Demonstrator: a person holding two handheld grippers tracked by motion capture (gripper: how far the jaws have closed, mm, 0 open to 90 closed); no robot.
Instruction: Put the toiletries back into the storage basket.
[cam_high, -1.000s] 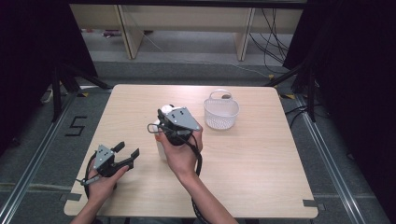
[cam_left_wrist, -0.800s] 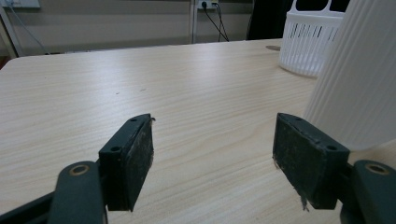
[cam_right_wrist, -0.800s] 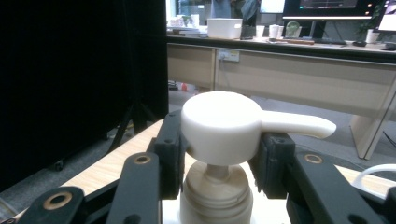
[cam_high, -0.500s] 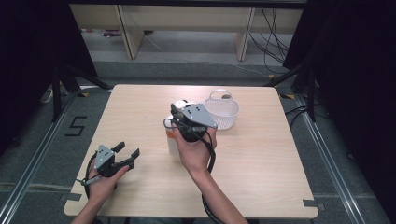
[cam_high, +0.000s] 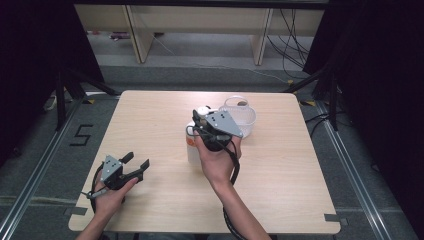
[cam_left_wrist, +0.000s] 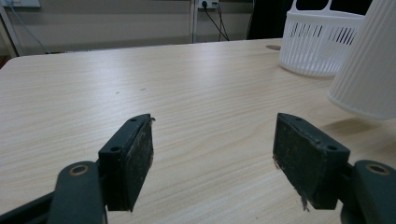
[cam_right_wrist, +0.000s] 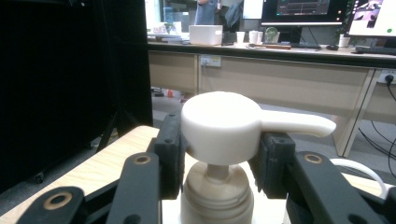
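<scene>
Light wooden table (cam_high: 150, 120) seen from above, grey floor round it, taped "5" mark (cam_high: 82, 135) on the floor to the left. Right gripper (cam_high: 204, 120) held in the person's right hand (cam_high: 218, 161) over the table's middle, grey three-cornered plate on top, black cable looping down past the wrist. Clamped on the pump head (cam_right_wrist: 219, 126) of a white pump bottle (cam_high: 194, 147): in the right gripper view both black pads press the sides of the round cream head, spout pointing right, ribbed collar and neck just below between the jaws. Bottle body white with vertical ribs, hanging under the gripper; in the left gripper view its base (cam_left_wrist: 369, 60) looks tilted and clear of the tabletop, shadow beneath it. Bottle just left of and near a white slotted plastic basket (cam_high: 244, 116) with a loop handle, standing on the far right part of the table; bottle and basket close, touching or not cannot tell from above. Left gripper (cam_high: 136, 161) low at the near left corner of the table, held in the left hand (cam_high: 111, 192), pointing toward the middle. Jaws spread wide, nothing between the pads (cam_left_wrist: 137, 158), bare wood in the gap. Well apart from the bottle and the right gripper. Desks, monitors and a white box in the far background of the right gripper view.
</scene>
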